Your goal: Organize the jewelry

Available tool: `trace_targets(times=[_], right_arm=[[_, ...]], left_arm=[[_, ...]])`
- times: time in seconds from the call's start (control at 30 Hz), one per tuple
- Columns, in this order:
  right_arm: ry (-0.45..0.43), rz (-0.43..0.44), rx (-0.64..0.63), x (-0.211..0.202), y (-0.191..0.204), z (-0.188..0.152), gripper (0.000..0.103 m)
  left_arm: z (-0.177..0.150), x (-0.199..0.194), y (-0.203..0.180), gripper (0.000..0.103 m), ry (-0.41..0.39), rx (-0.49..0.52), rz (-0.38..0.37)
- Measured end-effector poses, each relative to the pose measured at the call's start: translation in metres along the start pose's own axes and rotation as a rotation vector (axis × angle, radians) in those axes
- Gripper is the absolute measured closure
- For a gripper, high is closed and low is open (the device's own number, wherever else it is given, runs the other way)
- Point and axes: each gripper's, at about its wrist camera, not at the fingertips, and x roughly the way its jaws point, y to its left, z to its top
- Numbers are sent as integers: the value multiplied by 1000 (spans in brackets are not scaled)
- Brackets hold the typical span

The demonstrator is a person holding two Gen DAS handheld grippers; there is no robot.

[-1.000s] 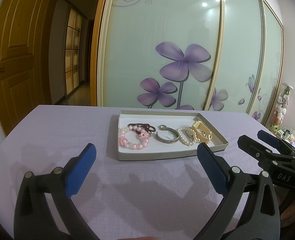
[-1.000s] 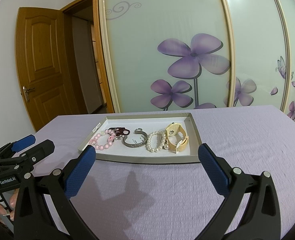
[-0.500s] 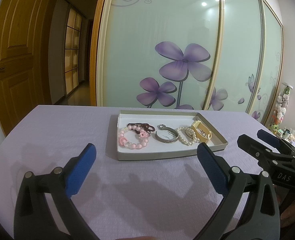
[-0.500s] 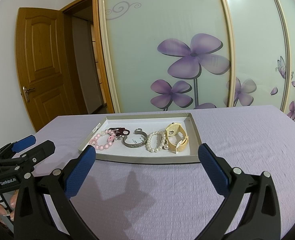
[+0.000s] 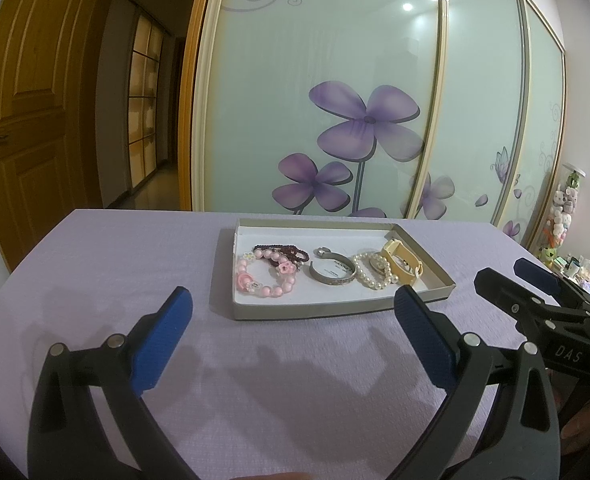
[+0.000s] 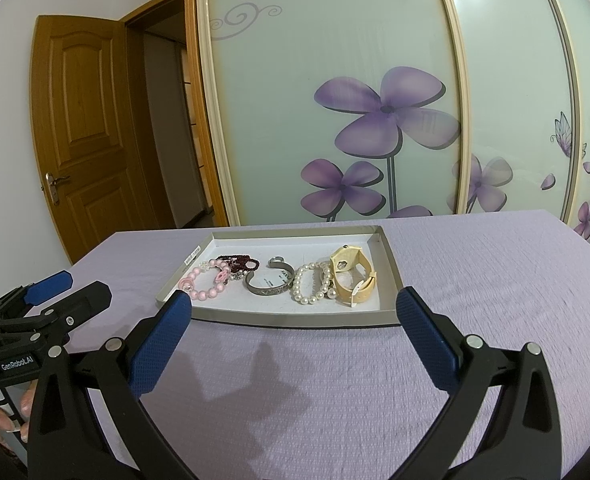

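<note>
1. Left wrist view cuts off the right gripper [image 5: 535, 280] at the right edge of the frame; only its black arms and one blue pad show, the jaws standing apart.
2. At the lower left of the right wrist view, fingertips [image 6: 23, 404] peek from behind the left gripper [image 6: 61, 288], the rest of that hand hidden.
3. Both tongs gape wide and hold nothing; the left gripper [image 5: 293, 304] and right gripper [image 6: 295, 308] hover over the lavender tablecloth [image 6: 475, 272], short of the tray.
4. The shallow grey tray [image 5: 335, 308] sits mid-frame, holding a pink bead bracelet [image 5: 263, 276], a dark bead bracelet [image 5: 291, 251] partly tucked behind it, a silver cuff [image 5: 333, 274], a pearl bracelet [image 5: 371, 274] and a cream watch [image 5: 403, 262].
5. The cuff's engraving is too small to read.
6. Behind stand flower-printed sliding doors [image 6: 375, 112] and a wooden door [image 6: 83, 132].
</note>
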Motion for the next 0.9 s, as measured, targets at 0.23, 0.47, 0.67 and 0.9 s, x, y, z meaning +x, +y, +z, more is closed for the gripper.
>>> trace_targets(times=[0.23, 0.47, 0.67, 0.9], right_arm=[[0, 0, 0, 0, 0, -1, 1], [0, 0, 0, 0, 0, -1, 1], [-1, 0, 0, 0, 0, 0, 1], [0, 1, 2, 1, 0, 0, 1]], left_arm=[[-1, 1, 1, 2, 1, 0, -1], [-1, 1, -1, 2, 2, 0, -1], [-2, 0, -2, 2, 2, 1, -2], [-3, 0, -4, 2, 0, 4, 3]])
